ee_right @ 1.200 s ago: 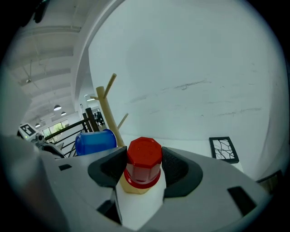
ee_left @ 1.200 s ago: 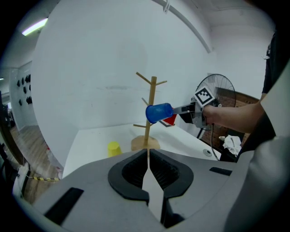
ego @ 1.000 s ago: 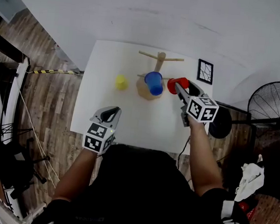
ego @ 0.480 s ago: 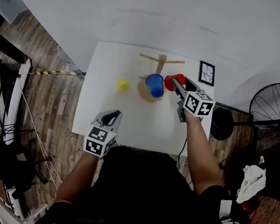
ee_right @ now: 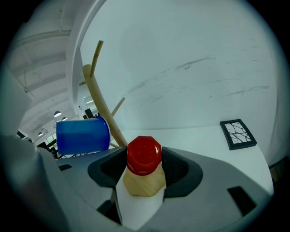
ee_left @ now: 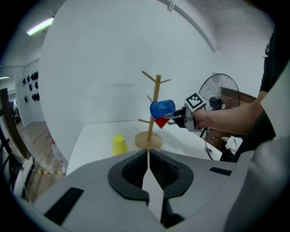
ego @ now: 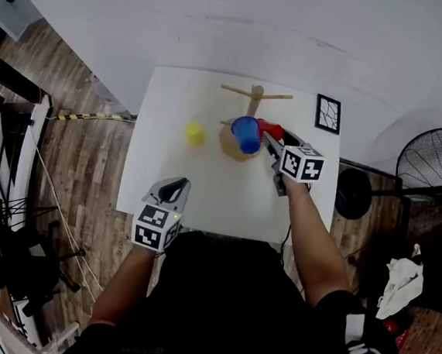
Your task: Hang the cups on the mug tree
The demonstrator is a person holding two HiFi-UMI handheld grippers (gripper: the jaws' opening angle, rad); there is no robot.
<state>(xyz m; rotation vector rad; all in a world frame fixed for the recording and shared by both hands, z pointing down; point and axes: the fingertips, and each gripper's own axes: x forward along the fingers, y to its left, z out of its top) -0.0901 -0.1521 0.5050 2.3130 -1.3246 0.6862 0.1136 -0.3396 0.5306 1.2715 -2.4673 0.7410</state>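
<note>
A wooden mug tree (ego: pixel 254 98) stands at the back of the white table (ego: pixel 205 179), and a blue cup (ego: pixel 245 133) hangs on one of its pegs. My right gripper (ego: pixel 271 138) is shut on a red cup (ego: pixel 269 127) right beside the blue one. In the right gripper view the red cup (ee_right: pixel 144 155) sits between the jaws, its bottom facing the camera, with the blue cup (ee_right: pixel 83 134) and the tree's trunk (ee_right: pixel 102 104) just to its left. A yellow cup (ego: pixel 195 133) stands upside down left of the tree. My left gripper (ego: pixel 175 188) is shut and empty near the front edge.
A black-framed picture (ego: pixel 327 113) lies at the table's back right corner. A standing fan (ego: pixel 432 165) is on the floor to the right. The wall runs close behind the table; wooden floor and a railing lie to the left.
My right gripper has carried the red cup leftward, up against the blue cup and the tree. The left gripper has barely shifted.
</note>
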